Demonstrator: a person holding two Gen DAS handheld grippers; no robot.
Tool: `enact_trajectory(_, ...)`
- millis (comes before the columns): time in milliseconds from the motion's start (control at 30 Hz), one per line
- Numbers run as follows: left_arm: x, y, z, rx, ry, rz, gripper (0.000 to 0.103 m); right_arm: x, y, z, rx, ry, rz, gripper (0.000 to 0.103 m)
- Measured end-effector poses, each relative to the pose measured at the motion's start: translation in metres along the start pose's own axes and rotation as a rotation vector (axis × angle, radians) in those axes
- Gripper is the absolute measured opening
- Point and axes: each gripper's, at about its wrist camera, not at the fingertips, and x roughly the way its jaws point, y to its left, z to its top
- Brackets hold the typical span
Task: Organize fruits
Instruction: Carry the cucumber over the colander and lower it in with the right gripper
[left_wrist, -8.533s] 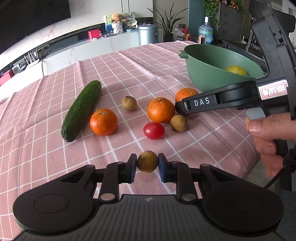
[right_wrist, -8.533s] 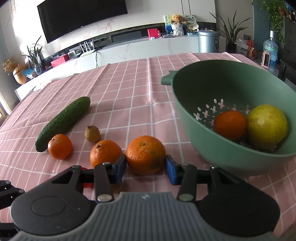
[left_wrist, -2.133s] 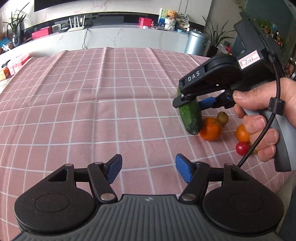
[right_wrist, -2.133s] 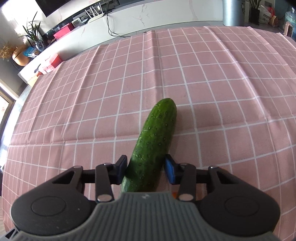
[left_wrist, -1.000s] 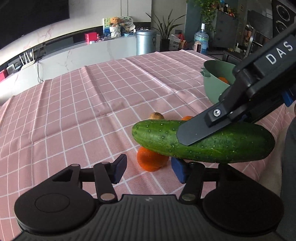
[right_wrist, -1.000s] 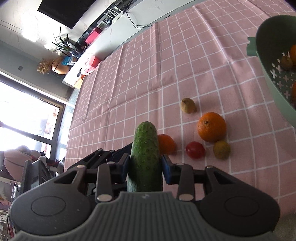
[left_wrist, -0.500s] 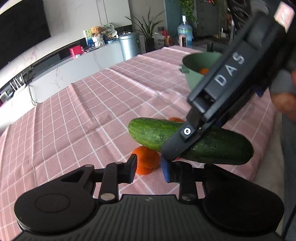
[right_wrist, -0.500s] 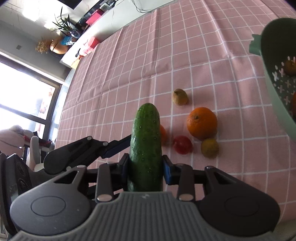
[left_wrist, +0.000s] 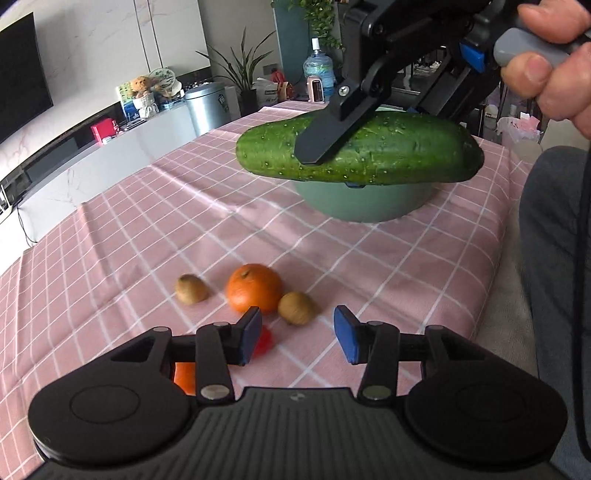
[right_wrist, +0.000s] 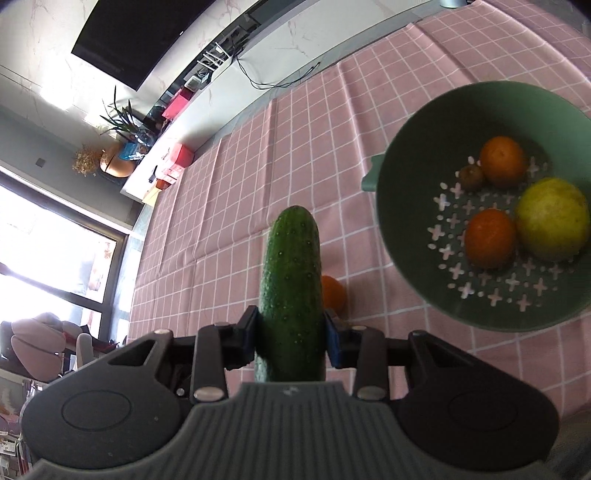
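Observation:
My right gripper (right_wrist: 291, 334) is shut on a green cucumber (right_wrist: 291, 273) and holds it in the air, left of the green colander (right_wrist: 406, 177). In the left wrist view the cucumber (left_wrist: 388, 153) hangs level in front of the colander (left_wrist: 365, 203). The colander holds two oranges (right_wrist: 489, 238), a yellow-green fruit (right_wrist: 552, 219) and a small brown fruit (right_wrist: 471, 177). My left gripper (left_wrist: 297, 338) is open and empty, low over the cloth. Just beyond it lie an orange (left_wrist: 253, 286), two small brown fruits (left_wrist: 295, 308) and a red tomato (left_wrist: 264, 343).
A pink checked cloth (left_wrist: 129, 240) covers the table. Its right edge (left_wrist: 495, 280) drops off close to the colander. Another orange (left_wrist: 184, 376) sits under my left gripper's body. A person's leg (left_wrist: 550, 236) is at the right. A white cabinet and a bin stand behind the table.
My right gripper has lifted the cucumber higher and carried it right, toward the colander. My left gripper has opened wider and now faces the loose fruits.

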Motion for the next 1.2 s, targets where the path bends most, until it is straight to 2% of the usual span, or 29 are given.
enact_trajectory(133, 0.021, -0.009, 0.005, 0.007, 0.049, 0.002, 0.050, -0.007, -0.006, -0.001, 0.010, -0.009, 0.007, 0.034)
enact_trajectory(200, 0.029, -0.011, 0.007, 0.004, 0.080, 0.026, 0.049, -0.011, -0.007, 0.000, 0.009, -0.015, 0.014, 0.034)
enact_trajectory(367, 0.035, -0.006, 0.011, -0.059, 0.101, 0.042, 0.046, -0.019, -0.012, 0.002, 0.010, -0.025, 0.033, 0.034)
enact_trajectory(500, 0.041, -0.002, 0.013, -0.096, 0.124, 0.044, 0.034, -0.023, -0.019, 0.000, 0.011, -0.024, 0.044, 0.034)
enact_trajectory(633, 0.040, 0.006, 0.012, -0.155, 0.123, 0.013, 0.030, -0.030, -0.023, -0.002, 0.013, -0.031, 0.044, 0.034)
enact_trajectory(833, 0.019, 0.005, 0.008, -0.159, 0.101, -0.011, 0.030, -0.045, -0.032, -0.003, 0.021, -0.051, 0.039, 0.034)
enact_trajectory(1033, -0.007, -0.001, 0.005, -0.099, 0.092, -0.025, 0.030, -0.059, -0.041, -0.011, 0.031, -0.062, 0.033, 0.034)
enact_trajectory(1200, -0.020, 0.002, 0.030, -0.066, 0.045, -0.026, 0.030, -0.071, -0.050, -0.011, 0.037, -0.076, 0.021, 0.034)
